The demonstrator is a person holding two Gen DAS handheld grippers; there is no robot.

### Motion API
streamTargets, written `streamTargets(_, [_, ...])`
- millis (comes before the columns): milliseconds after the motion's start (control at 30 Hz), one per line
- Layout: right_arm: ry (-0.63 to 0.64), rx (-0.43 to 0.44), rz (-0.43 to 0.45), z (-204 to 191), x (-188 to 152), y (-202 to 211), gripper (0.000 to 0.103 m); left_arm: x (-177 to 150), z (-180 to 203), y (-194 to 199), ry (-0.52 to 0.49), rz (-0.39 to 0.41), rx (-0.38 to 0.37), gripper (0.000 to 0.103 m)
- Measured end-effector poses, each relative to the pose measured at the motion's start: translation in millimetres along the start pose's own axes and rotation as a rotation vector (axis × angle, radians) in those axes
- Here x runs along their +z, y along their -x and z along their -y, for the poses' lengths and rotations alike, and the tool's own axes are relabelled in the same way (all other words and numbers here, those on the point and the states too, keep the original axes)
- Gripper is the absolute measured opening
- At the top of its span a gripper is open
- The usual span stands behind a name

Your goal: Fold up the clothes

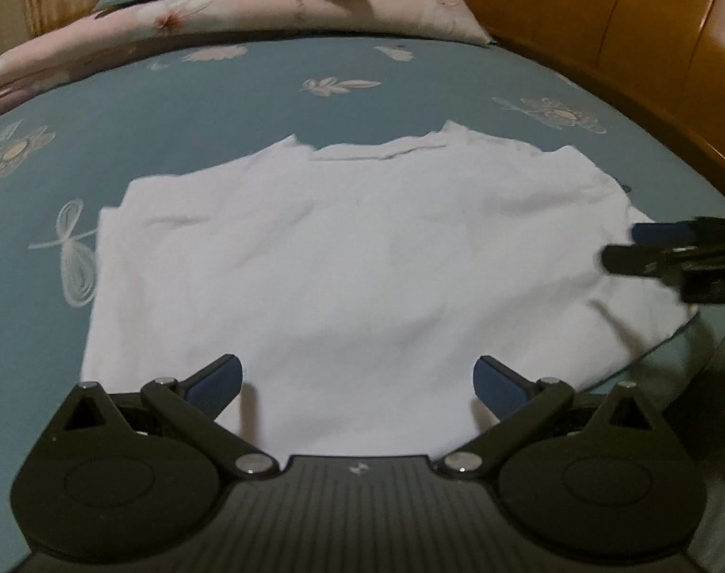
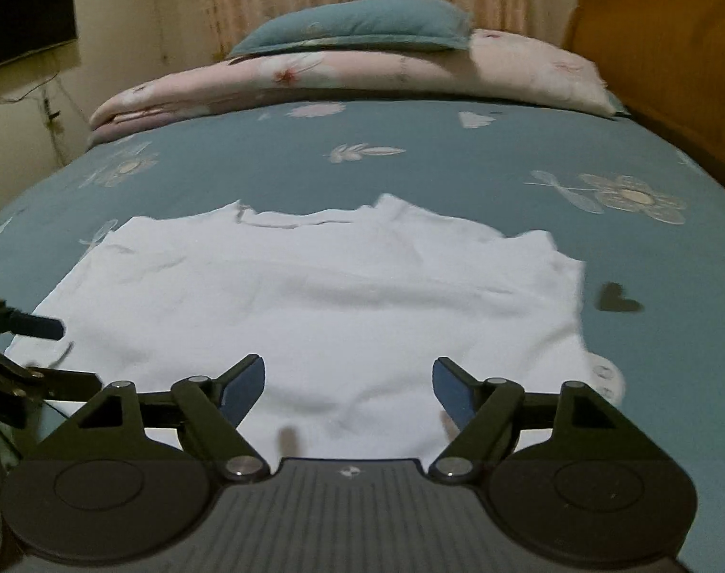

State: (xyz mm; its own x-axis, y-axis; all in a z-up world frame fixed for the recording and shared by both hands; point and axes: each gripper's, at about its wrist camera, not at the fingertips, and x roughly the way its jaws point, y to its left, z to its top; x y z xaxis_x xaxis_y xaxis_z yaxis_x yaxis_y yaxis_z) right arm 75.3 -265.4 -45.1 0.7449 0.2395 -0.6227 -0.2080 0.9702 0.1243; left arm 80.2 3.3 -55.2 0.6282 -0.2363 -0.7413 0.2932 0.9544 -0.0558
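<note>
- White T-shirt (image 1: 353, 258) lies spread flat on the blue flowered bedsheet (image 1: 276, 100), collar on the far side.
- Left gripper (image 1: 357, 382) hovers over the near hem, fingers (image 1: 219, 379) wide apart, empty.
- Right gripper (image 2: 348, 384) likewise, fingers (image 2: 451, 384) apart, gripping nothing.
- Pink quilt (image 2: 362, 76) and teal pillow (image 2: 357, 24) lie beyond.

So the right gripper (image 2: 348, 382), black with blue pads, hangs over the near hem of a white cotton garment (image 2: 314, 305), jaws wide apart and nothing between them. The garment lies spread flat on a teal bedsheet with a pale flower print (image 2: 458, 176), its uneven far edge toward 12 o'clock. Over at 9 o'clock the left gripper (image 2: 37, 329) pokes in above the garment's left edge, too blurry to read. Up at 12 o'clock a folded pink floral quilt (image 2: 362, 76) carries a teal pillow (image 2: 357, 24). A wooden headboard (image 2: 663, 62) fills 2 o'clock, and a dark wall-mounted screen (image 2: 26, 24) sits at 10.
</note>
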Motion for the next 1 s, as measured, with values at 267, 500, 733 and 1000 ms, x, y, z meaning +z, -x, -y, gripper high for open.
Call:
streamTargets(267, [-0.031,0.022,-0.027,6.9,-24.3,-11.3,0.103,-13.2,3.1,-11.9,-0.04,-0.032,-0.053,0.102])
streamTargets(500, [-0.166,0.114,0.078,18.0,22.6,-7.8,0.103,-6.8,0.9,2.1,-0.063,-0.024,-0.041,0.102])
streamTargets(733, [-0.224,0.301,-0.081,2.5,49.7,-81.9,0.103,-4.9,-4.3,-1.5,-0.063,-0.048,-0.059,0.102])
streamTargets(1000, [-0.223,0.107,-0.008,30.4,48.8,-80.8,0.103,10.3,-9.0,-9.0,-0.08,-0.043,-0.087,0.102])
